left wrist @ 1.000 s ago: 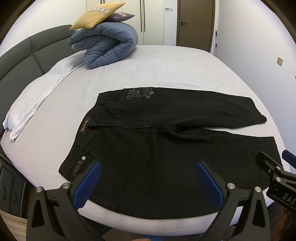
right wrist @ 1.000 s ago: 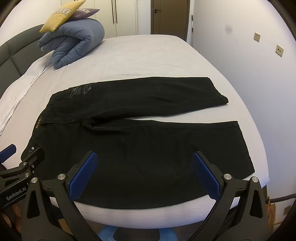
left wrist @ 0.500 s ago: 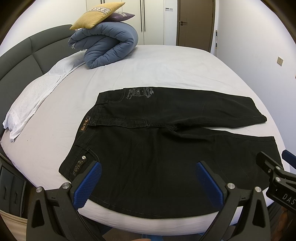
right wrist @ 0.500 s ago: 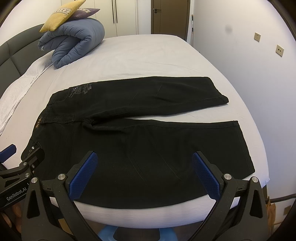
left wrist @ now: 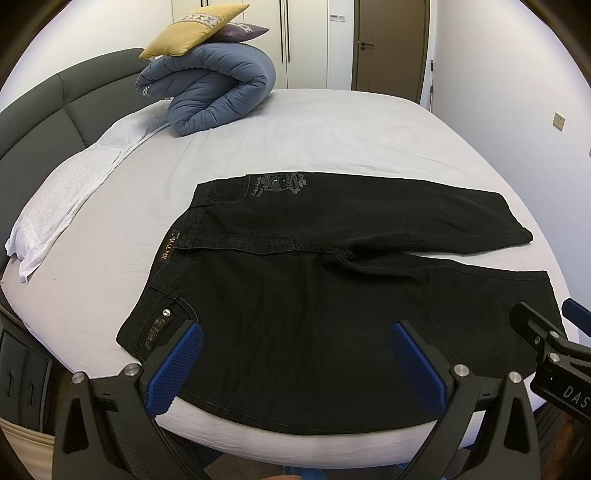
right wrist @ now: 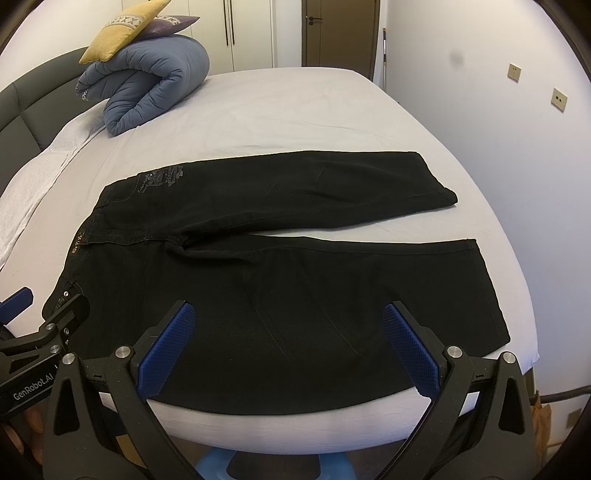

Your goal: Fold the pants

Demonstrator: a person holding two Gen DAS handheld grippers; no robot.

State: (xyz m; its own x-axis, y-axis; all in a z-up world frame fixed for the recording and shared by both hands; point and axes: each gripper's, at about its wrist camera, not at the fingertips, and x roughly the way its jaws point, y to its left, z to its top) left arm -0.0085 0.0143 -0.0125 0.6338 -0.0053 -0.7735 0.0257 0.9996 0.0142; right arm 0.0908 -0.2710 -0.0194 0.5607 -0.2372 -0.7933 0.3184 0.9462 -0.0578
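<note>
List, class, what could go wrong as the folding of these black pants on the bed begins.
1. The near leg of the pants lies close to the bed's front edge, so a tug might slide it off.
2. The legs are splayed apart, so a fold may come out crooked.
3. The left hand-held gripper and right hand-held gripper, both open, could pinch the sheet too.

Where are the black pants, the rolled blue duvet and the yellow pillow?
black pants (left wrist: 314,295), left wrist view, seat area.
rolled blue duvet (left wrist: 221,88), left wrist view, outer roll.
yellow pillow (right wrist: 122,33), right wrist view, top face.
</note>
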